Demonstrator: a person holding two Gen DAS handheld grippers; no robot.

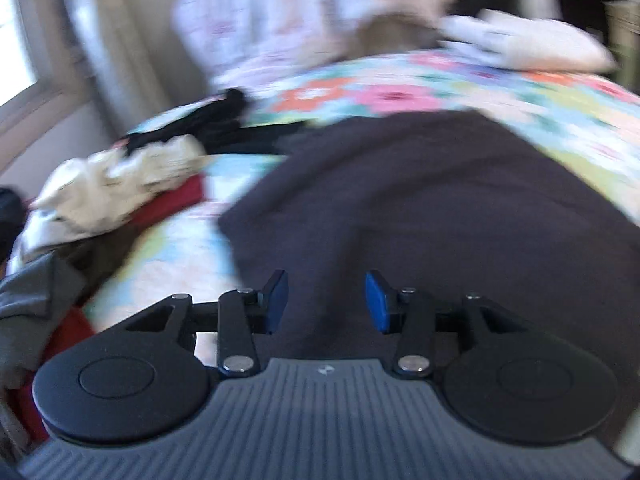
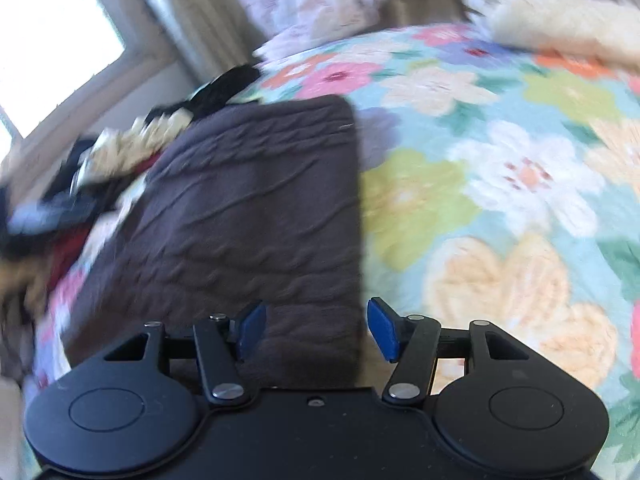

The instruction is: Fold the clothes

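While both views are smeared by motion blur, the main item reads clearly: a dark purple-grey garment (image 2: pixel 248 216), folded to a flat rectangle, lies on a floral bedspread (image 2: pixel 500 184), centre-left in the right wrist view and filling the middle of the left wrist view (image 1: pixel 400 208).

Containers: none can be made out.

Left gripper (image 1: pixel 326 300): jaws apart, blue pads clear of the cloth, nothing between them, hovering over the garment's near part.

Right gripper (image 2: pixel 316 328): jaws apart and empty, straddling the garment's right edge at lower centre.

Loose clothes heap (image 1: pixel 120 184): cream, black, red and grey pieces, left edge of both views, beside the garment.

Pale cream item (image 2: pixel 560 20): upper right, on the bedspread.

Room: bright window (image 2: pixel 52 40) upper left, beige curtain (image 2: pixel 192 4) beside it; a pale patterned fabric (image 1: pixel 248 20) at upper centre, too blurred to identify.
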